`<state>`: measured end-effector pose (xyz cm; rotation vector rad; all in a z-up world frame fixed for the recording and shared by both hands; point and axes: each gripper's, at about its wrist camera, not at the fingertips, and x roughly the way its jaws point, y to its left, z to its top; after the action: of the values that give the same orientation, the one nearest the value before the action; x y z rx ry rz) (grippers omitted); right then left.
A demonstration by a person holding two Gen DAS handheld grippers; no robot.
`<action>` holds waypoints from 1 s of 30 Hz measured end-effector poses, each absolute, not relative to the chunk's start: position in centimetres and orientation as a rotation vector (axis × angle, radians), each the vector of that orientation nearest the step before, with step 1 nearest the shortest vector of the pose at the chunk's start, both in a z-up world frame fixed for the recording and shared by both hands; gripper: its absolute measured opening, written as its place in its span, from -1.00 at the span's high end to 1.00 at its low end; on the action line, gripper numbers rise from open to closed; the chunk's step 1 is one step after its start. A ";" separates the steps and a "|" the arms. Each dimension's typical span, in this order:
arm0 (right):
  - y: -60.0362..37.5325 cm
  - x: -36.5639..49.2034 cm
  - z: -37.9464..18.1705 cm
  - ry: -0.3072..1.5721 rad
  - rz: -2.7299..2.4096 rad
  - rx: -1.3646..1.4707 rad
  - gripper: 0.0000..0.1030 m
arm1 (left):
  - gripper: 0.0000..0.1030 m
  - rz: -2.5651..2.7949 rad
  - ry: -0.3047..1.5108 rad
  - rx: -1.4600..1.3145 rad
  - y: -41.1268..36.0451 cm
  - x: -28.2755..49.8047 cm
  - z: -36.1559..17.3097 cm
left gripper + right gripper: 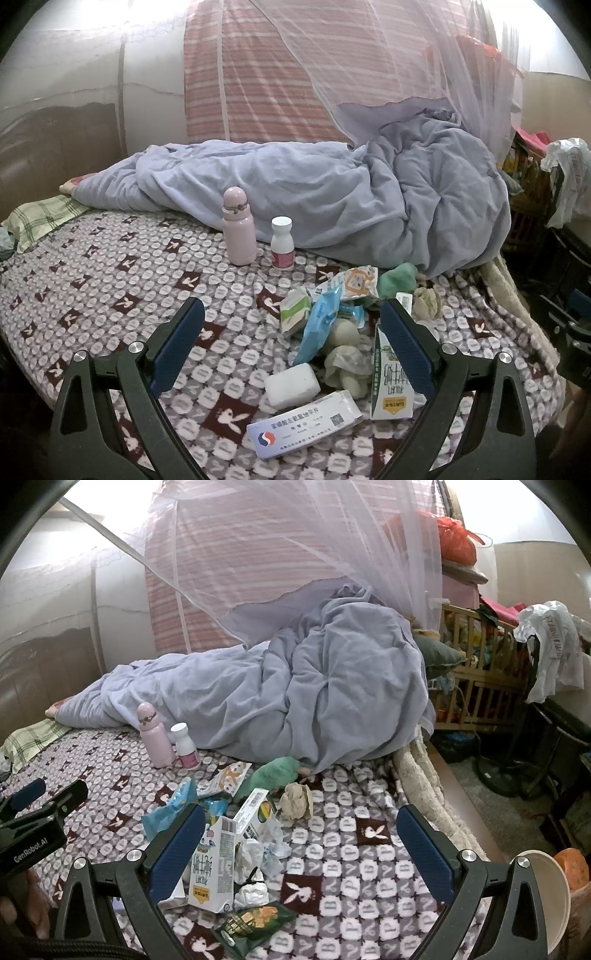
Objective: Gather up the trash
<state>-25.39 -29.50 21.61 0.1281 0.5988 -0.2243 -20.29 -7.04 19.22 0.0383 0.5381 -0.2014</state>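
A heap of trash lies on the patterned bedspread: a milk carton, a flat medicine box, a white foam block, a blue wrapper and crumpled tissues. My left gripper is open and empty, hovering just before the heap. In the right wrist view the milk carton, a green snack bag, a crumpled paper ball and the blue wrapper show. My right gripper is open and empty above the bedspread, right of the heap.
A pink flask and a white pill bottle stand beside the lavender quilt. A green cloth lies by the quilt. A white bin rim and the floor are beyond the bed's right edge. A wooden crib stands behind.
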 end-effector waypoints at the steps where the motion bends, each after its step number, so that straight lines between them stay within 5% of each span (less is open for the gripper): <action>1: -29.5 -25.3 21.5 0.600 -0.225 0.127 -1.00 | -0.86 -0.202 0.539 0.039 -7.1 -20.3 19.1; 30: -29.8 -25.3 21.1 0.609 -0.227 0.118 -1.00 | -0.86 -0.220 0.551 0.029 -7.7 -20.3 18.4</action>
<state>-25.32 -29.77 21.09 0.1183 0.6091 -0.2274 -20.34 -7.72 18.44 0.0292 0.5505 -0.2201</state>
